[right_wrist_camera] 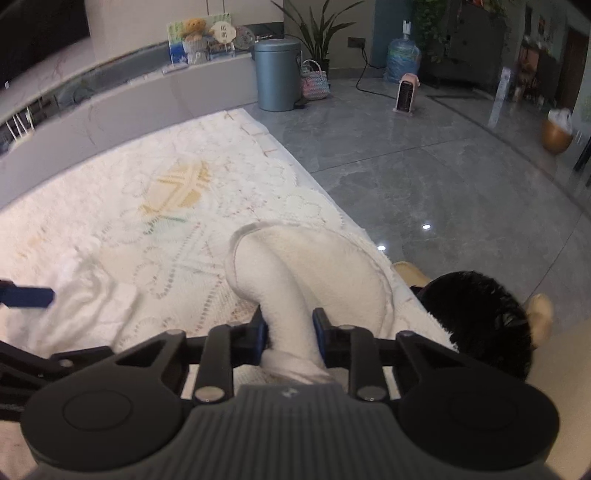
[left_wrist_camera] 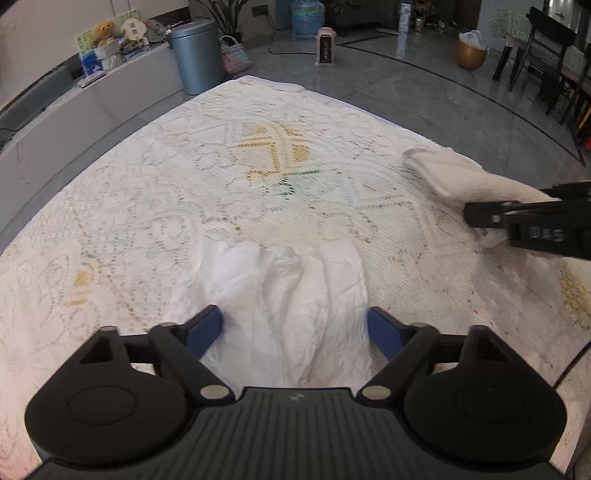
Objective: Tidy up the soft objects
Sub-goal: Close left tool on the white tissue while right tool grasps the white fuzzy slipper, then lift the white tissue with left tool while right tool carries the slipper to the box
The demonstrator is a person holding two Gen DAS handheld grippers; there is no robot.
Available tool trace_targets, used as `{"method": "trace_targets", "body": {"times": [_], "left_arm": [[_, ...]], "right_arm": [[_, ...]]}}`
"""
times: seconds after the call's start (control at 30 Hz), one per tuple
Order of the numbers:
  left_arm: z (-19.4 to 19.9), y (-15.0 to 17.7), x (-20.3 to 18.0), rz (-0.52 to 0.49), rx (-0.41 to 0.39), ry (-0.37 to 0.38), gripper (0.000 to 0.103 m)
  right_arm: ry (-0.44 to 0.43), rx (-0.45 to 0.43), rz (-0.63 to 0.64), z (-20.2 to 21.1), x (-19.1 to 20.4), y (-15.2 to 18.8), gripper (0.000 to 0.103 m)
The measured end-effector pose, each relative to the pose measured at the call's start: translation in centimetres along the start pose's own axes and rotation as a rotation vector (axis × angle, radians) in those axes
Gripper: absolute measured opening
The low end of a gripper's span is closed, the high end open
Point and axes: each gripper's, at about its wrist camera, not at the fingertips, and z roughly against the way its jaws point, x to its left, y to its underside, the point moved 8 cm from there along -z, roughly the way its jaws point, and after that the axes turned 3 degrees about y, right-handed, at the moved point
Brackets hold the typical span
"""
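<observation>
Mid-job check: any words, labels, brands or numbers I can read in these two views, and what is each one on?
"DAS": raised letters on the black body of the right hand-held gripper, as they appear in the left wrist view; possibly partial.
Small logo mark on the left hand-held gripper: too small to read.
Round white sign beside the teddy bear: characters too blurred to read.
Nothing else legible.

A home, prob. the living rm. Ahead of the fingers: lace tablecloth (left_wrist_camera: 147, 192) w/ woven flower motif over a table, grey polished tile floor (right_wrist_camera: 424, 177) beyond. Far left of the fingers: low ledge w/ teddy bear (left_wrist_camera: 102, 31) & knick-knacks. Straight ahead: lidded bin (left_wrist_camera: 197, 55), woven basket (right_wrist_camera: 314, 83), potted plant (right_wrist_camera: 317, 33), small pink heater (left_wrist_camera: 325, 46), water jug (right_wrist_camera: 403, 59). Far right: dining chairs (left_wrist_camera: 543, 48).
</observation>
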Motion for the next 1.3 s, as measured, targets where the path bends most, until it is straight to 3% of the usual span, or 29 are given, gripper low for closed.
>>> {"method": "trace_targets", "body": {"times": [0.17, 0.23, 0.27, 0.3, 0.4, 0.5, 0.57, 0.9, 1.07, 1.2, 1.3], "left_arm": [[0.3, 0.1, 0.3, 0.019, -0.027, -0.017, 0.078], [0.6, 0.0, 0.4, 0.034, -0.032, -0.028, 0.065], [0.7, -0.1, 0.7, 0.046, -0.03, -0.059, 0.046], [0.9, -0.2, 1.1, 0.055, -0.025, -0.085, 0.035], [1.7, -0.3, 1.6, 0.106, -0.033, -0.074, 0.018], [2.7, -0.4, 1.5, 0.072, -0.033, -0.146, 0.015], [4.0, -0.6, 1.2, 0.041, -0.078, -0.184, 0.015], [13.8, 0.2, 0.5, 0.153, -0.244, -0.137, 0.014], [19.3, 1.4, 1.0, 0.183, -0.287, -0.174, 0.014], [25.5, 2.0, 1.8, 0.17, -0.416, -0.216, 0.014], [30.3, 3.3, 3.2, 0.187, -0.523, -0.299, 0.014]], "right_arm": [[-0.051, -0.047, -0.044, 1.3, -0.6, -0.8, 0.023], [-0.077, -0.046, -0.048, 1.5, -0.4, -0.7, 0.023], [-0.079, -0.047, -0.039, 1.5, -0.2, -0.7, 0.023], [-0.081, -0.048, -0.032, 1.5, -0.1, -0.6, 0.023], [-0.096, -0.053, -0.04, 1.7, 0.1, -0.7, 0.023], [-0.115, -0.061, -0.039, 1.9, 0.2, -0.7, 0.023], [-0.133, -0.074, -0.015, 2.2, 0.6, -0.7, 0.023], [-0.266, -0.119, -0.002, 5.0, 2.2, -0.6, 0.023], [-0.403, -0.194, 0.078, 9.3, 5.3, -0.9, 0.022], [-0.466, -0.26, 0.12, 14.4, 8.0, -1.3, 0.022], [-0.521, -0.332, 0.187, 19.7, 11.1, -1.6, 0.022]]}}
